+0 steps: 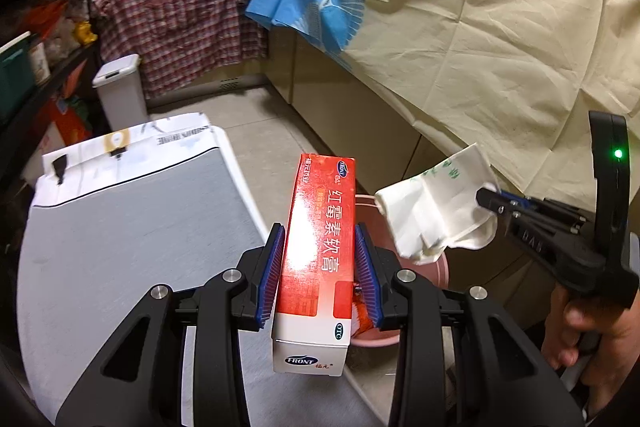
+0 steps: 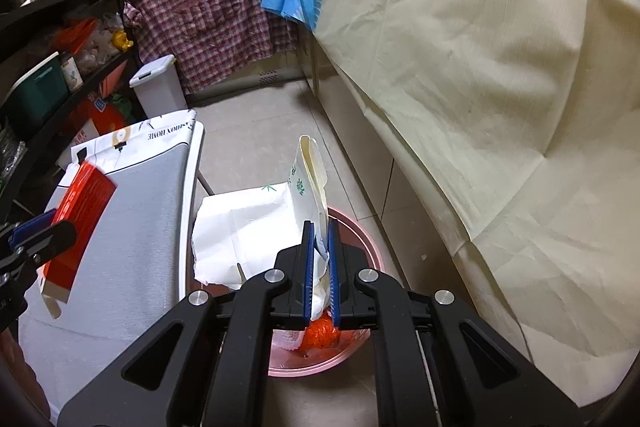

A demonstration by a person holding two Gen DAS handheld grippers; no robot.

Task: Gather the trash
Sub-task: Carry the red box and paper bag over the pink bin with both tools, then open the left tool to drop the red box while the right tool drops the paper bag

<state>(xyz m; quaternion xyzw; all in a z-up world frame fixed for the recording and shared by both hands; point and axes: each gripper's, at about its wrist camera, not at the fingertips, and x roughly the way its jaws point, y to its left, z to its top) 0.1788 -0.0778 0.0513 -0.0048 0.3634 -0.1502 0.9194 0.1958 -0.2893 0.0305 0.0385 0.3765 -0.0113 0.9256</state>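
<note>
Both grippers are carrying trash above the bucket [image 2: 360,227] — left gripper [image 1: 320,263] pinching the box [image 1: 320,247], right gripper [image 2: 320,267] pinching the wrapper [image 2: 256,227]; better releasing each one directly over the opening.

The floor [image 2: 260,131] of pale beige tiles carries a round pink plastic basin [image 2: 360,227] in the near middle. Inside the basin lies a crumpled orange wrapper [image 2: 320,335]. At the far left a white plastic bin with a lid [image 2: 158,87] stands on the floor. On the near left stands a grey-topped table [image 2: 132,219], and a white printed sheet [image 2: 136,143] lies on its far end.
</note>
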